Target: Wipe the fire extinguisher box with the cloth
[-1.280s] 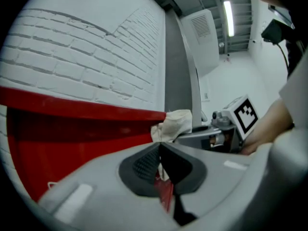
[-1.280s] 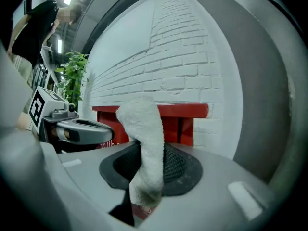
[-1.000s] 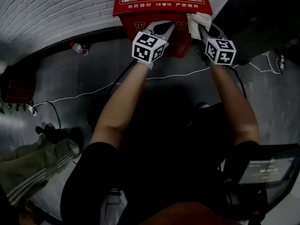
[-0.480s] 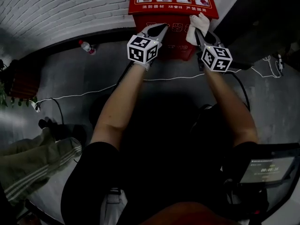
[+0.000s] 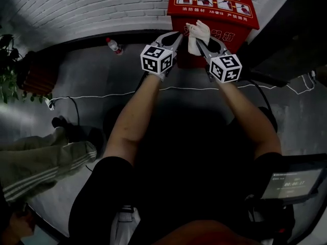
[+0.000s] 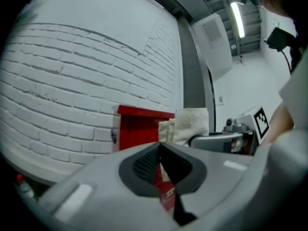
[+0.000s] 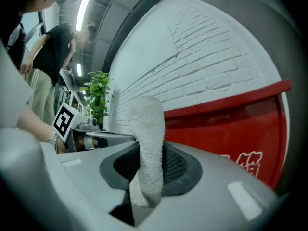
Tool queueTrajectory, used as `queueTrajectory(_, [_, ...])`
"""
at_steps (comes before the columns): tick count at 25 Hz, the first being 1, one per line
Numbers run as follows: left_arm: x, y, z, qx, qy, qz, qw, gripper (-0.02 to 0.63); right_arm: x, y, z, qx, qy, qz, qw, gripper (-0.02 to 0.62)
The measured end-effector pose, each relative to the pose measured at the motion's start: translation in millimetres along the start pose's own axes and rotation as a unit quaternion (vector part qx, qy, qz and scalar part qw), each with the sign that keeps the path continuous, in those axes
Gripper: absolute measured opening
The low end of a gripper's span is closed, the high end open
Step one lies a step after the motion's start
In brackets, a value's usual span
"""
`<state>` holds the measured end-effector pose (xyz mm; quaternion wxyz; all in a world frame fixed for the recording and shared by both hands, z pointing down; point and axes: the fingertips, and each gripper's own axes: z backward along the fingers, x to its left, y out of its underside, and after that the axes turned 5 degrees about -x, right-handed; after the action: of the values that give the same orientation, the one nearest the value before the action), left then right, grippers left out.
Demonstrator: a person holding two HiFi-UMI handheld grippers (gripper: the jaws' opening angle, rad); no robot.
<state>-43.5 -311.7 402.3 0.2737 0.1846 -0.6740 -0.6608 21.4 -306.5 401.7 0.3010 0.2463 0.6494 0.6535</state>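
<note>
The red fire extinguisher box stands against the white brick wall, top centre-right in the head view; it also shows as a red box and a red front. A white cloth hangs before its front face, and my right gripper is shut on it. In the right gripper view the cloth is pinched between the jaws. My left gripper is shut with nothing in it, just left of the cloth, at the box's left front edge.
A plastic bottle lies on the grey floor by the wall. A white cable runs across the floor. A potted plant stands at left. A person's trouser leg is at lower left. A screen device sits lower right.
Both grippers have shifted left across the box front, and the cloth has gone from the box's right side toward its left part. The head view has swung left.
</note>
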Motion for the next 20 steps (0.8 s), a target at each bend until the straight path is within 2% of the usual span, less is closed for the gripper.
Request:
queueTrajectory(7, [33.1,39.0,30.3,0.041,-0.036,-0.002,0.9985,0.003,31.9,55.9,-34.8,0.048,-0.040,-0.001,0.998,0.107])
queueTrajectory(10, [39.0,62.5,38.8,0.069,-0.037,-0.004,0.9969,0.003,37.1,76.7,-45.7,0.066,-0.047,0.005,0.997,0.107])
queueTrajectory(13, [44.8,75.0,41.5,0.080,-0.042,0.005,0.9959,0.003,39.1,96.5,-53.0,0.084,-0.052,0.005,0.995,0.107])
queueTrajectory(20, [36.2,89.2,18.7,0.093,-0.027,0.015,0.9952,0.003,13.5,116.7,-56.5,0.105,-0.011,-0.023,0.994,0.107])
